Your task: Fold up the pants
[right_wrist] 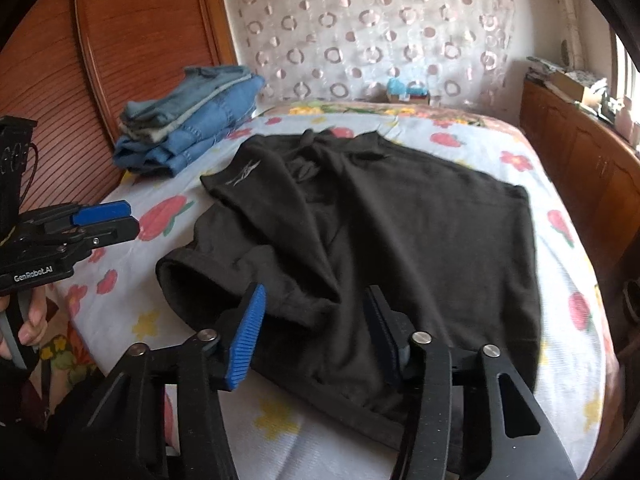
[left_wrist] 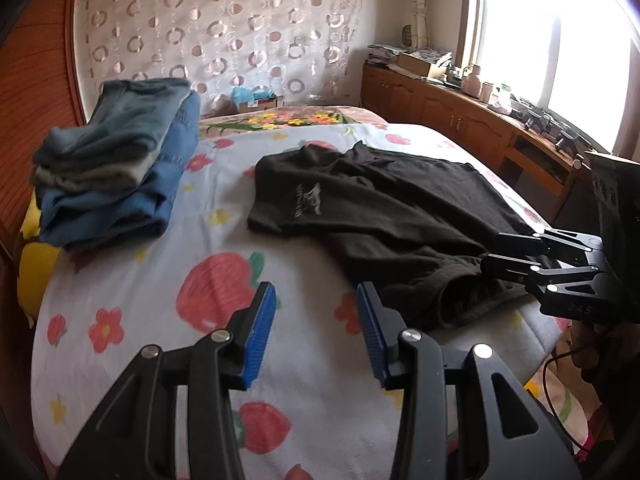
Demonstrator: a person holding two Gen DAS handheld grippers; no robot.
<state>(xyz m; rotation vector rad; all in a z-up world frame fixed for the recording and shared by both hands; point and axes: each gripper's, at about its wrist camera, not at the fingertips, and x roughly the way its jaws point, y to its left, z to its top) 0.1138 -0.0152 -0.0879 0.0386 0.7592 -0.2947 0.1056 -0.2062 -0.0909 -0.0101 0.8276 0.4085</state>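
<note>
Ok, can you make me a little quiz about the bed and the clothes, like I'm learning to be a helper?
1. True or false: the black pants lie spread out on the fruit-print sheet.
2. What sits near the wooden headboard? A) a pile of folded jeans B) a teddy bear C) a lamp
3. Fill in: the pads on the left claw are coloured ____.

Key: 1 true; 2 A; 3 blue.
</note>
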